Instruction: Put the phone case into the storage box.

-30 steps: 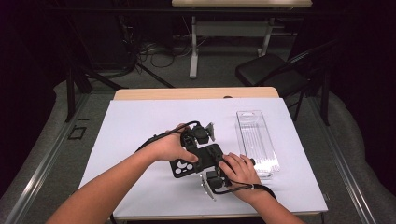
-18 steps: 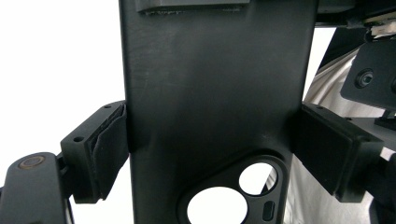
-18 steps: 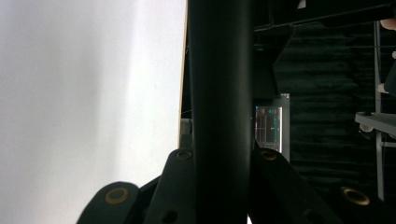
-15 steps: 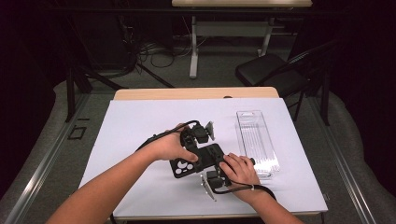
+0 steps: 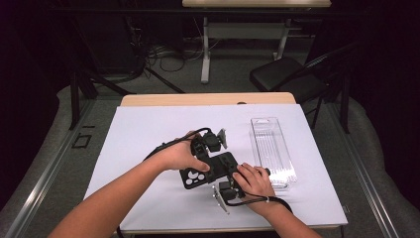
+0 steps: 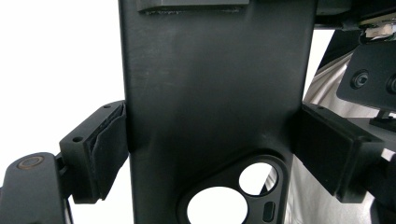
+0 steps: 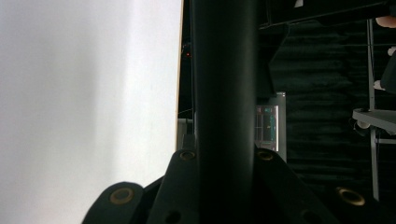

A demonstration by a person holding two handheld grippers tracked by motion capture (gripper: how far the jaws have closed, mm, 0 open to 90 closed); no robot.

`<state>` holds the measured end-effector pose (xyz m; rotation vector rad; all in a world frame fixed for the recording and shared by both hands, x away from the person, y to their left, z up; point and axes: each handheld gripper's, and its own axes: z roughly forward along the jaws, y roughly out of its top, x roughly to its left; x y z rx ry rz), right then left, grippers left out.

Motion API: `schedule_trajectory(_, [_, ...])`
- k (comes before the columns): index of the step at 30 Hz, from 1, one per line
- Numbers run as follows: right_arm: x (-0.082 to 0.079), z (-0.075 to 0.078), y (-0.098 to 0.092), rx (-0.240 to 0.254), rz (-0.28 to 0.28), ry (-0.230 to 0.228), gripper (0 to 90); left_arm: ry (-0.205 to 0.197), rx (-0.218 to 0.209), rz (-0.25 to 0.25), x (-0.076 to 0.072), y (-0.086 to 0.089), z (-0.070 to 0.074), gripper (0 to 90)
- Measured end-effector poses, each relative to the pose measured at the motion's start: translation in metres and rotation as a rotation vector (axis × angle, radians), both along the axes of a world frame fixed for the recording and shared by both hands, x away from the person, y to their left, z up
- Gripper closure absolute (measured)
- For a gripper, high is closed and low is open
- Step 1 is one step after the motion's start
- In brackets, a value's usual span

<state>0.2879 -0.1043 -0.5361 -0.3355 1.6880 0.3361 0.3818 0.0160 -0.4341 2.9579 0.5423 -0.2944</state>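
White table [image 5: 148,129], dark room, chair [image 5: 289,79] behind; clear box [image 5: 272,151] near right edge. Both grippers, left [image 6: 205,154] and right [image 7: 224,163], clamp black case [image 5: 208,171]; right's jaws just closed.

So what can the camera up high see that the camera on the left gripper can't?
High view: the whole white table, a clear plastic box lying on it, and a folding chair behind. Left gripper view: close up, the pads pressing on the long edges of a black phone case, and its camera cutout. Both: that case, clamped in the left hand-held gripper.
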Motion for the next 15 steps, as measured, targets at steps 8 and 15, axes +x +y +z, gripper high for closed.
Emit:
schedule_trajectory(8, [-0.0004, 0.0009, -0.0009, 0.004, 0.002, 0.000, 88.5, -0.009, -0.005, 0.007, -0.0018, 0.0000, 0.0017, 13.9])
schedule_trajectory(15, [-0.0004, 0.0007, -0.0007, 0.001, 0.001, 0.005, 88.5, -0.019, -0.010, 0.012, -0.0029, 0.0011, 0.0029, 13.1])
